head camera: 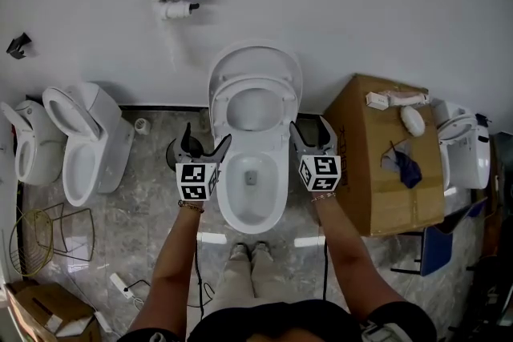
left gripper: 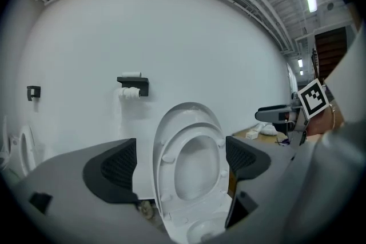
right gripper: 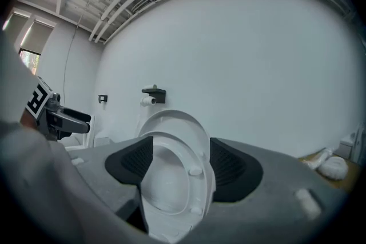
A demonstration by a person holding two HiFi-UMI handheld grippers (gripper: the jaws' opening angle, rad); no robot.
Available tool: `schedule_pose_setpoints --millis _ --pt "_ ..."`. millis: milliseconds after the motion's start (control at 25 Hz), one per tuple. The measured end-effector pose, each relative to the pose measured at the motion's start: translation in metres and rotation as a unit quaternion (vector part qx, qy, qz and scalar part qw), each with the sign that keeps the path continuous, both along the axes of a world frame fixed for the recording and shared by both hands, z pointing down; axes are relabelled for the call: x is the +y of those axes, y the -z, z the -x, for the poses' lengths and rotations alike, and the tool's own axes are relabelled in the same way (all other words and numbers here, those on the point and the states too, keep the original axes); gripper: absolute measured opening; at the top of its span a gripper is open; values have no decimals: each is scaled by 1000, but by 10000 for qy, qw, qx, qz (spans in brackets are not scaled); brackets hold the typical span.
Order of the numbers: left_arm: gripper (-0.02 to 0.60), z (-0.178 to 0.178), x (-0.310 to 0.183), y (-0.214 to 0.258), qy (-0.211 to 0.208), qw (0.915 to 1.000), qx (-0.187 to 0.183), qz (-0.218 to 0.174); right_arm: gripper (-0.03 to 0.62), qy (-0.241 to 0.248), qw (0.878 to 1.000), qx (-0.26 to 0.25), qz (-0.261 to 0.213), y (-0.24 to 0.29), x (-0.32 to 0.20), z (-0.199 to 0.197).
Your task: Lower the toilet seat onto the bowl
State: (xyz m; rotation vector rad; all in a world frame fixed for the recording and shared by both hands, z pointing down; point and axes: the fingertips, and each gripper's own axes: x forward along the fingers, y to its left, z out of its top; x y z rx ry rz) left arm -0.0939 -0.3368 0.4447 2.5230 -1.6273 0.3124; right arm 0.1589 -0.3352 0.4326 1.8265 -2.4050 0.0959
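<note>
White plastic fills the middle of the head view: the toilet seat (head camera: pixel 220 108) stands raised, leaning back against the lid (head camera: pixel 256 56) and the wall, well clear of the bowl (head camera: pixel 227 200) below it in the frame. The left gripper (head camera: pixel 207 142) is held at the left flank of the bowl and the right gripper (head camera: pixel 313 134) at its right flank. Both are spread wide and empty. In each gripper view the seat is framed between the jaws but is not touched by the pads. The lowering is judged not yet begun.

Several failures can be foreseen. Seat and lid lie close together, so the lid could be caught along with the seat and both brought down. The seat's rim looks smooth and curved, so a shallow pinch could be lost once the seat is tipped past upright, and the seat would then be dropped hard on the bowl. If the seat is followed all the way down, a jaw could be trapped between seat and bowl rim. Little room is left toward the right of the frame, where the cardboard box (head camera: pixel 361 172) stands just beside the bowl, so the right gripper could be knocked against it
</note>
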Motion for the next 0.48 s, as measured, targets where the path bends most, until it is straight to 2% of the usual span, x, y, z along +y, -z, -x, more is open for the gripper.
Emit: schedule_pose_setpoints --millis 480 --pt "466 -2 -64 -28 -46 9999 94 129 302 76 9997 220 73 -26 -62 2"
